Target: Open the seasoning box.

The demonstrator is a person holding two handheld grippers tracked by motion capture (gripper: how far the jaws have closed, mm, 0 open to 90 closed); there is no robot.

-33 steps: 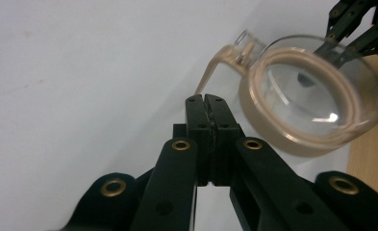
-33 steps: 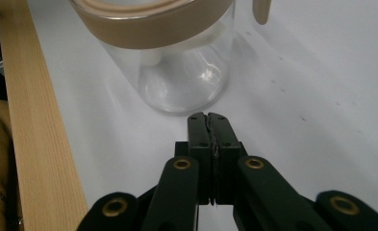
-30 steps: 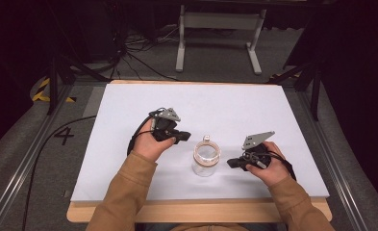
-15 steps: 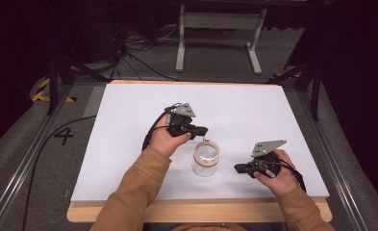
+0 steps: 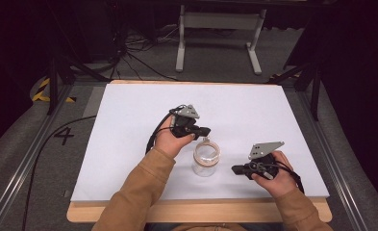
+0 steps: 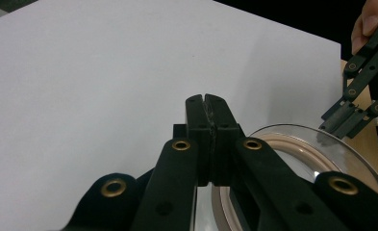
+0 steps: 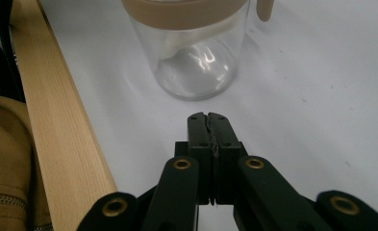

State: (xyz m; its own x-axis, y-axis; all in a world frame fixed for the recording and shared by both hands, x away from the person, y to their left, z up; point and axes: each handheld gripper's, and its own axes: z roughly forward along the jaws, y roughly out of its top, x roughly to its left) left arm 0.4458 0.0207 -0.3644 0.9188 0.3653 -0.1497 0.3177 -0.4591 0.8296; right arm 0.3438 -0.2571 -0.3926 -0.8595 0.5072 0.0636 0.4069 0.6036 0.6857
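A white table (image 5: 129,144) with a pale wooden edge (image 5: 177,211) along the near side. A clear glass jar (image 5: 206,161) with a tan band around its mouth stands upright on the white top, near the front edge and about midway across. The table stands on grey carpet (image 5: 28,159), where black cables (image 5: 37,159) run

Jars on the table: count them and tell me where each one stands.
1. A clear glass jar with a tan rim stands near the front edge of the white table, between the two hands, just beneath the left claw.
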